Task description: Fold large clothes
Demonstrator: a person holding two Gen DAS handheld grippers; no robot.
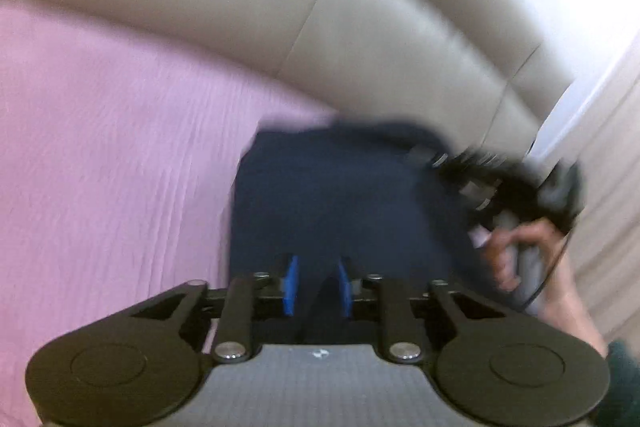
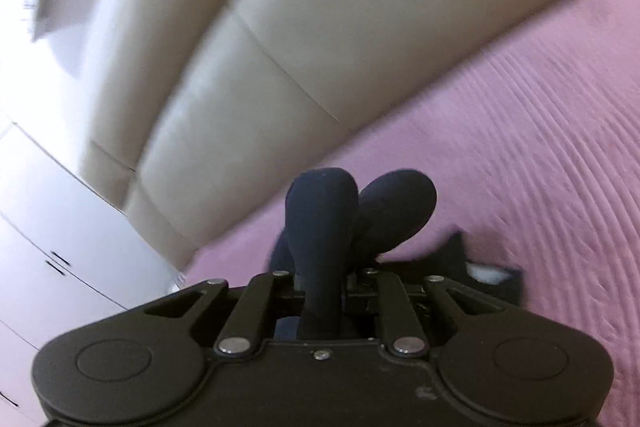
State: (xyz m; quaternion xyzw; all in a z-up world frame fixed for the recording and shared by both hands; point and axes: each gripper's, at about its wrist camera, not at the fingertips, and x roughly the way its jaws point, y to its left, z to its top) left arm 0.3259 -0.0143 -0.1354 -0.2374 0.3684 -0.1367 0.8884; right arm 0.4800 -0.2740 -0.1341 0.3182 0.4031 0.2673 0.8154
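Both grippers, left gripper [image 1: 316,285] and right gripper [image 2: 320,287], are pinching the navy garment [image 1: 340,195] (bunched at twelve o'clock), suggesting folding is partway on the pink bedspread [image 1: 100,147].

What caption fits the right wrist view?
Right hand-held gripper shut on bunched navy cloth over pink bedspread, beige headboard behind.

A pink ribbed bedspread [image 1: 100,147] covers the bed, its fine ridges running in long curved lines. Behind it rises a padded beige headboard [image 2: 280,47], stitched into wide panels. Beside the headboard stands a white cabinet [image 2: 52,227] with small dark handles [image 2: 56,262].
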